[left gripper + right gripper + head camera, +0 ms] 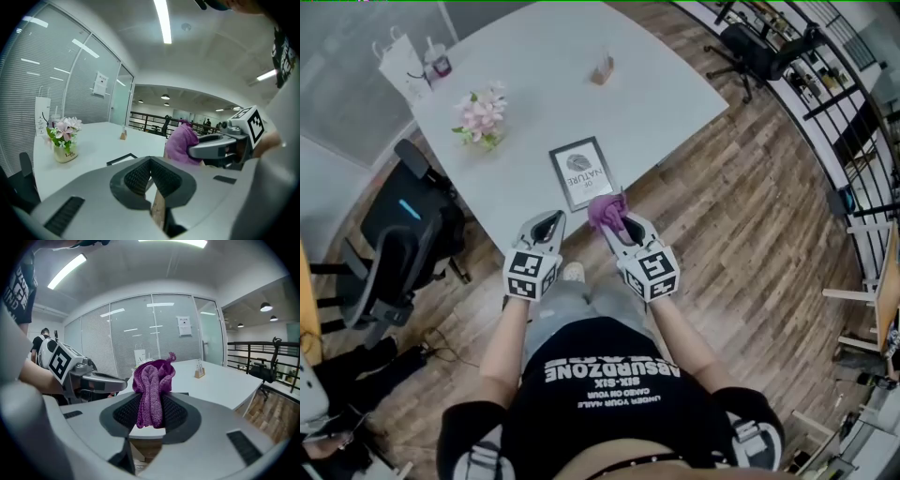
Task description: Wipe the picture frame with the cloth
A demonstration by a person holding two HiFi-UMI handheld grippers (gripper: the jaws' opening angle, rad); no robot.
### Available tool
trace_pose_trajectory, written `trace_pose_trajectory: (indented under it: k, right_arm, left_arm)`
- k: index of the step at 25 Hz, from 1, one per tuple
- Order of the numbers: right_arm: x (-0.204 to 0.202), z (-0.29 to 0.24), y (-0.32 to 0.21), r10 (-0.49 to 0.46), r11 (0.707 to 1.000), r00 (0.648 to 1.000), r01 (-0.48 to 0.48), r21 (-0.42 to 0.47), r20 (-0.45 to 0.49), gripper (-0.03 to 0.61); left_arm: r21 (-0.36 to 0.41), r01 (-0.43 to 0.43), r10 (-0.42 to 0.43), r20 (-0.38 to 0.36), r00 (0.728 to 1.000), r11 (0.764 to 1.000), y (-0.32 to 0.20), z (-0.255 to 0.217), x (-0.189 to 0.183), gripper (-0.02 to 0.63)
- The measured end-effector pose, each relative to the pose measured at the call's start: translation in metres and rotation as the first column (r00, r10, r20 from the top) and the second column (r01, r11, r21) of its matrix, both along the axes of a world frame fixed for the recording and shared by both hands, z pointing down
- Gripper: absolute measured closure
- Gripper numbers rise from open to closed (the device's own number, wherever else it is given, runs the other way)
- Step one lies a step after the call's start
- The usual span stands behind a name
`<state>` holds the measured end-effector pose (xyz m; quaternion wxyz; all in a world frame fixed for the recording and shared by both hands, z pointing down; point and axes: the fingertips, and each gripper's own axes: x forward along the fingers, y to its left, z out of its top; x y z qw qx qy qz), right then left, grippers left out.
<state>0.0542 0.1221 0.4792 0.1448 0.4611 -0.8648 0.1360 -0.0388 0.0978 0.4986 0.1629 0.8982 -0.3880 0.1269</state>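
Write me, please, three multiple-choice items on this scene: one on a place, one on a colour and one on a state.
1. Where is the picture frame?
A. lying flat on the white table
B. inside a box
C. hung on a wall

2. What colour is the cloth?
A. green
B. purple
C. white

3. How is the right gripper?
A. open and empty
B. shut on the cloth
C. shut on the picture frame

Answers: 1 A, the head view shows it flat near the table's near edge; 2 B, both gripper views show it purple; 3 B, its own view shows the cloth pinched between its jaws.
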Motion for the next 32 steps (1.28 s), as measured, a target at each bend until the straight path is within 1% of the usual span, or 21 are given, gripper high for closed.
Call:
trace_pose_trajectory:
  k: [4,8,11,14,21,25,29,32]
  right_arm:
    - [-0.004,0.002,-0.021,0.014,1.0,1.0,-0.014,0.012,0.006,0.449]
    - [-0.012,-0.003,-0.036,-0.005,1.0,1.0,0.004,0.018,0.028,0.449]
    - [-0.017,0.0,-0.052,-0.032,0.999,0.999,0.032,0.02,-0.008,0.449]
    - [-0.021,0.015,-0.071,-0.055,0.998,0.997,0.055,-0.006,-0.048,0.449]
    - [-0.036,0.037,-0.12,-0.136,0.988,0.989,0.131,-0.081,-0.065,0.448]
    - [-0.044,0.049,-0.142,-0.185,0.977,0.98,0.176,-0.116,-0.07,0.448]
    - [-0.049,0.066,-0.165,-0.24,0.965,0.962,0.221,-0.143,-0.127,0.448]
    - [-0.055,0.076,-0.181,-0.287,0.953,0.944,0.264,-0.151,-0.165,0.448]
  left_arm:
    - [-0.02,-0.017,0.017,-0.011,1.0,1.0,-0.017,0.01,0.0,0.598]
    - [-0.059,-0.029,0.029,-0.004,1.0,0.998,-0.026,0.028,0.002,0.598]
    - [-0.078,-0.017,0.018,0.018,1.0,0.997,-0.04,0.039,0.002,0.598]
    - [-0.108,0.004,0.0,0.034,0.999,0.994,-0.054,0.052,-0.003,0.598]
    - [-0.166,0.027,-0.014,0.082,0.997,0.986,-0.089,0.067,-0.012,0.598]
    - [-0.2,0.014,0.008,0.111,0.994,0.98,-0.106,0.081,-0.004,0.598]
    - [-0.221,0.017,0.02,0.166,0.986,0.975,-0.125,0.099,0.0,0.598]
    - [-0.239,0.001,0.049,0.204,0.978,0.971,-0.136,0.113,0.003,0.598]
